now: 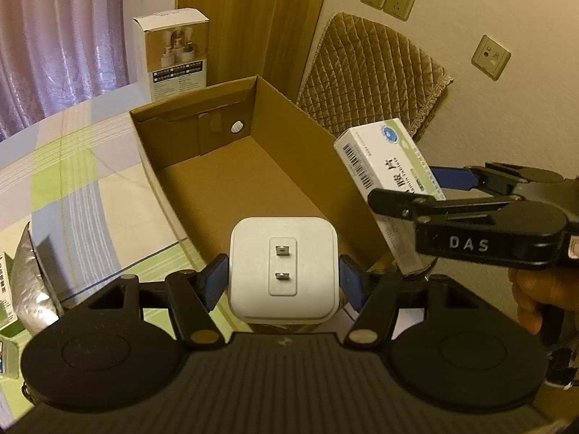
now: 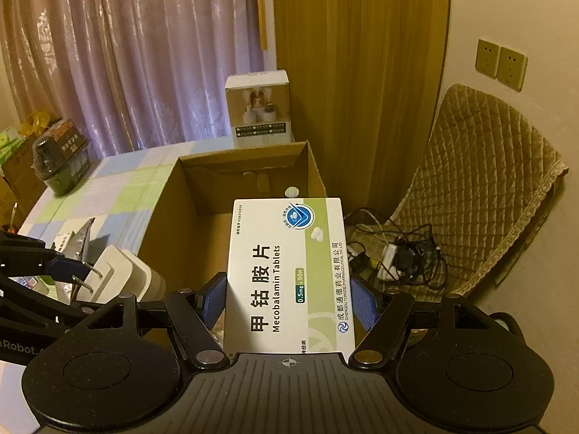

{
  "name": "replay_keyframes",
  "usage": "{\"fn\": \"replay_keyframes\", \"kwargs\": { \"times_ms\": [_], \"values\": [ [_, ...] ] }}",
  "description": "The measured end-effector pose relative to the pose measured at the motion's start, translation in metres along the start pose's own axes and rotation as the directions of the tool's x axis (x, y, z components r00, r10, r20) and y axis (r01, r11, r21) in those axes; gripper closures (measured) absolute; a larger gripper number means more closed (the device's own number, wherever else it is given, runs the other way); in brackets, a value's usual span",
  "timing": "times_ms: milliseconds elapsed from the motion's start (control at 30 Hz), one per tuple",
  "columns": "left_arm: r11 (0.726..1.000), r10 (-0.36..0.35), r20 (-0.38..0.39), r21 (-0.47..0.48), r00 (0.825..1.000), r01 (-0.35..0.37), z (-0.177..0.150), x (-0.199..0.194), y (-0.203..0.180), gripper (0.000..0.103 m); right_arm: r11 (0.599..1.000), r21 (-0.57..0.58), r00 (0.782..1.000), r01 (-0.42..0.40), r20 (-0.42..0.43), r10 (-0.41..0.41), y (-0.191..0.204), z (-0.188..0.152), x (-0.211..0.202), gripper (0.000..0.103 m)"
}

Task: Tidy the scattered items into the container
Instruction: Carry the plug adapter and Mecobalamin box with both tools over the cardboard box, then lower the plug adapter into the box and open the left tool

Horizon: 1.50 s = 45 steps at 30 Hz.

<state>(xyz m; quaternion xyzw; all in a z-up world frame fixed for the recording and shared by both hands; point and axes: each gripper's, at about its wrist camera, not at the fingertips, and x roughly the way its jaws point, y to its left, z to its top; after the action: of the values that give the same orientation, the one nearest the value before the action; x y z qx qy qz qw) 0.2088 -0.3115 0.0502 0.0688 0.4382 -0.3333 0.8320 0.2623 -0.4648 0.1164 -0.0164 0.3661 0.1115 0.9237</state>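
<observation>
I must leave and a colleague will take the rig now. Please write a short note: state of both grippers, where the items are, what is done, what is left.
Left gripper: jaws shut on the white plug adapter, at the near end of the cardboard box.
Right gripper: jaws shut on the Mecobalamin tablet box, beside the cardboard box's right wall.
Done: both items picked up. The cardboard box looks empty.
Left: release both inside, then collect the silver foil pouch and the small packs near it on the table.
</observation>
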Motion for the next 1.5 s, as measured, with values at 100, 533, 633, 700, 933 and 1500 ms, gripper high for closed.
{"fn": "replay_keyframes", "kwargs": {
  "times_ms": [100,533,633,700,933,1500],
  "values": [
    [1.000,0.000,-0.005,0.006,1.000,0.000,0.003,0.007,-0.001,0.043,1.000,0.002,1.000,-0.004,-0.003,0.004,-0.002,0.000,0.004,0.030],
    [1.000,0.007,-0.031,0.005,0.999,-0.007,0.006,0.033,-0.002,0.043,1.000,-0.002,1.000,-0.007,-0.020,0.006,-0.010,0.001,0.021,0.030],
    [1.000,0.008,-0.036,0.006,0.999,-0.007,0.007,0.038,0.000,0.043,1.000,0.000,1.000,-0.005,-0.024,0.005,-0.011,0.002,0.025,0.030],
    [1.000,0.007,-0.038,0.004,0.999,-0.007,0.007,0.041,0.001,0.043,1.000,0.004,1.000,-0.003,-0.027,0.003,-0.012,0.001,0.027,0.030],
    [1.000,0.006,-0.041,0.013,0.999,-0.005,0.010,0.048,0.002,0.043,1.000,0.004,1.000,-0.001,-0.029,0.001,-0.015,0.001,0.030,0.030],
    [0.998,0.061,0.001,-0.023,0.998,-0.061,-0.003,0.024,0.020,0.026,1.000,-0.010,0.999,-0.016,-0.033,0.016,-0.009,0.005,0.042,0.030]
  ]
}}
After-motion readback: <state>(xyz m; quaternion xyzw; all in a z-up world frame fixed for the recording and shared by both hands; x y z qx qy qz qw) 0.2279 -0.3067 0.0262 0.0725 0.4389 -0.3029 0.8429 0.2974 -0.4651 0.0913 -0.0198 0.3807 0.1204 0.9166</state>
